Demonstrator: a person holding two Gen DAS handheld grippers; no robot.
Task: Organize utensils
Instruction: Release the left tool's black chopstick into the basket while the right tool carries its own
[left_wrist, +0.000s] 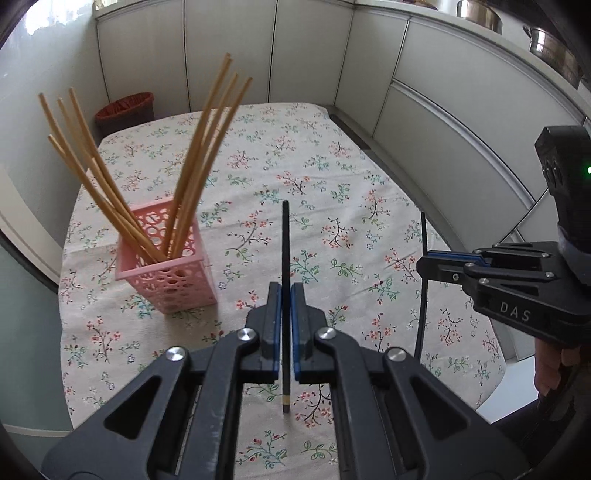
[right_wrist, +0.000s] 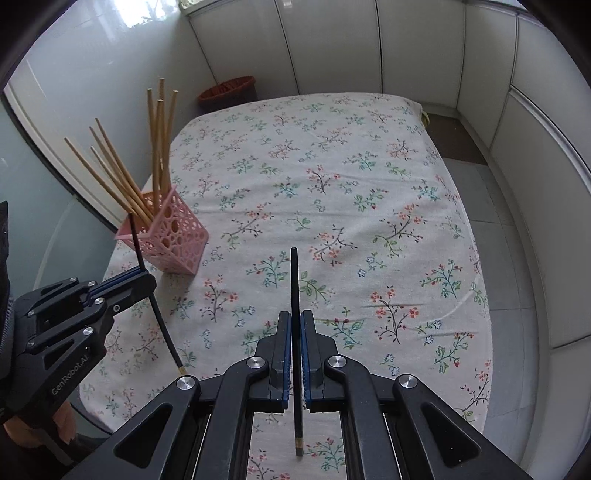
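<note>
A pink perforated holder stands on the floral tablecloth with several wooden chopsticks leaning out of it; it also shows in the right wrist view. My left gripper is shut on a black chopstick, held upright to the right of the holder. My right gripper is shut on another black chopstick, further right. The right gripper also shows in the left wrist view, the left gripper in the right wrist view.
The floral tablecloth covers the table. A reddish-brown bin stands on the floor beyond the far left corner. White cabinet panels surround the table. Metal pots sit on a ledge at upper right.
</note>
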